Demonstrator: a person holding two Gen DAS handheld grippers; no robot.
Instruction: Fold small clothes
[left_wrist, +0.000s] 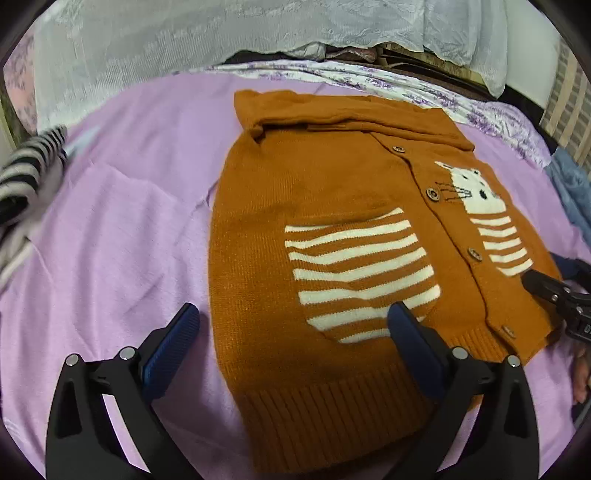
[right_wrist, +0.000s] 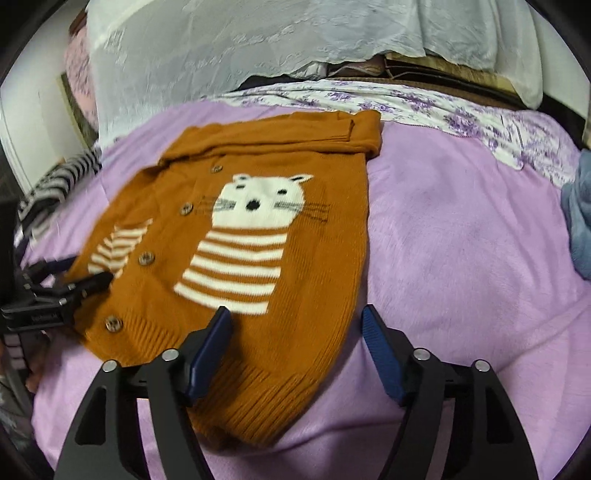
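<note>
Left tongs (left_wrist: 291, 325) spread wide above the hem of the orange cardigan (left_wrist: 332, 221), gripping nothing; right tongs (right_wrist: 295, 325) likewise parted, empty, over its other lower edge; cardigan lying flat, buttoned, on the purple blanket (right_wrist: 461, 240) of the bed.

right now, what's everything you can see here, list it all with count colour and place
knit cardigan: one, orange-brown with a white cat and stripes, flat on the bed, sleeves folded in, collar end far
buttons: four showing, brown, down the cardigan's front
blanket: one, lilac, covering the bed
floral sheet: one, white with purple flowers, along the far edge of the blanket
lace cloth: one, white, draped behind the bed
striped garment: one, black and white, at the left edge of the bed
blue cloth: one, grey-blue, at the right edge of the bed
left claw: black with blue pads, open, over the cardigan's hem
right claw: black with blue pads, open, over the hem's right side
</note>
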